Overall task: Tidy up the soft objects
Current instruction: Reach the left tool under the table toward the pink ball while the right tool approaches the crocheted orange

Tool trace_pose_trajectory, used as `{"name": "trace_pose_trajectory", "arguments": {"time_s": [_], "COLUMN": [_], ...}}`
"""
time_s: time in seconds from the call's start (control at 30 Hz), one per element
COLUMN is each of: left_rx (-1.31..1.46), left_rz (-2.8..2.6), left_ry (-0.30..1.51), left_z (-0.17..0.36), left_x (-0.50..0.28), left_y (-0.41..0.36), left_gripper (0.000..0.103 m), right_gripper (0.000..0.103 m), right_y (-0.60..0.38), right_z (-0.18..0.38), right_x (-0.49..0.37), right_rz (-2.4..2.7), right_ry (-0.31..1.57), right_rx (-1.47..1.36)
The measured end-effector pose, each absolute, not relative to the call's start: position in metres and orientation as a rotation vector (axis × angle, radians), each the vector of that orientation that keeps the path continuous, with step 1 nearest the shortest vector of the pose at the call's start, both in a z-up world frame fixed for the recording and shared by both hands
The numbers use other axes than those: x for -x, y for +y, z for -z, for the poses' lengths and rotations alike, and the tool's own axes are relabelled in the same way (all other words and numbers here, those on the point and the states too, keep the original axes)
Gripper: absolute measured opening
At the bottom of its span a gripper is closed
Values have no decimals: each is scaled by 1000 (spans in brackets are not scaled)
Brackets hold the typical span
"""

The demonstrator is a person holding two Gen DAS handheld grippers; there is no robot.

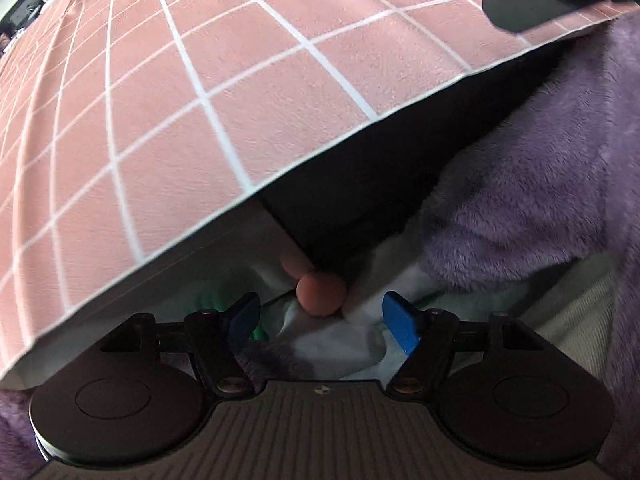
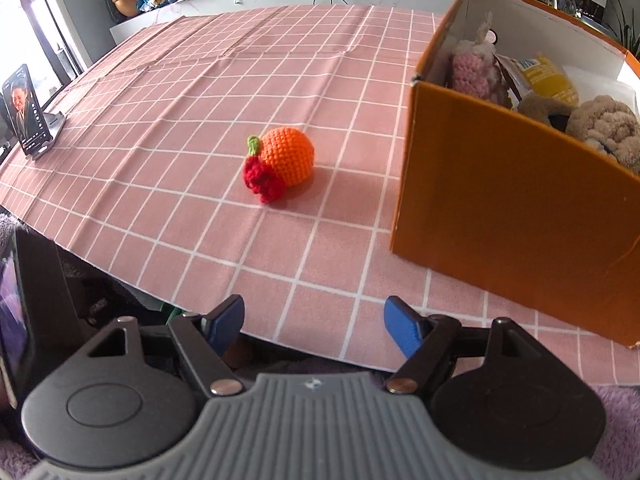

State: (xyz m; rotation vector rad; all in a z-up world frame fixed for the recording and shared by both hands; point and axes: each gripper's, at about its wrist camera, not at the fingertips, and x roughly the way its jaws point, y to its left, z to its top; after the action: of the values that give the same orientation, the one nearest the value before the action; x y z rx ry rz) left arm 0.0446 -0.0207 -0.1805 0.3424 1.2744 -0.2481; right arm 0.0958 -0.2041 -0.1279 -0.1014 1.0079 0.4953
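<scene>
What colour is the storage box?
Orange outside, white inside; the box shows best in the right wrist view.

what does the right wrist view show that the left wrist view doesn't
Only the right wrist view: the crochet orange with a red crochet piece touching it, the orange box holding plush toys, and a phone on a stand.

Only the left wrist view: below the table edge, purple fleece, white fabric and a small pink rounded thing, too unclear to name.

Both: the pink checked tablecloth and open, empty tongs, left and right.
</scene>
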Motion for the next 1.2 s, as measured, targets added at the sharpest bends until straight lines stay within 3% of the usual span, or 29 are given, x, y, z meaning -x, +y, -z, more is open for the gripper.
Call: {"name": "trace_pose_trajectory", "arguments": {"time_s": [0.2,0.63,0.67,0.7,0.77,0.8,1.2], "left_rx": [-102,23,31,31,51,71,57], "left_rz": [67,-102,-99,-102,-118,-107,-104], "left_ry": [1305,1285,1288,1287,1294,1269,1285], "left_z": [214,276,277,279,277,270,317], "left_x": [-50,-51,-51,-54,-62,-64,-65], "left_y": [-2,8,9,10,12,13,14], "left_gripper": [84,83,82,73,77,83,83], "right_gripper": [76,71,71,71,71,71,71], "right_y": [-201,-164,-161,-159,-156,-154,-141], "right_z": [123,134,134,133,129,128,134], "right_x": [-109,-112,-113,-114,-118,-119,-121], "right_rz": [-537,-573,-568,-563,-556,-562,-523], "right_ry": [983,901,891,888,889,900,883], "right_rx": [133,100,98,95,89,85,106]}}
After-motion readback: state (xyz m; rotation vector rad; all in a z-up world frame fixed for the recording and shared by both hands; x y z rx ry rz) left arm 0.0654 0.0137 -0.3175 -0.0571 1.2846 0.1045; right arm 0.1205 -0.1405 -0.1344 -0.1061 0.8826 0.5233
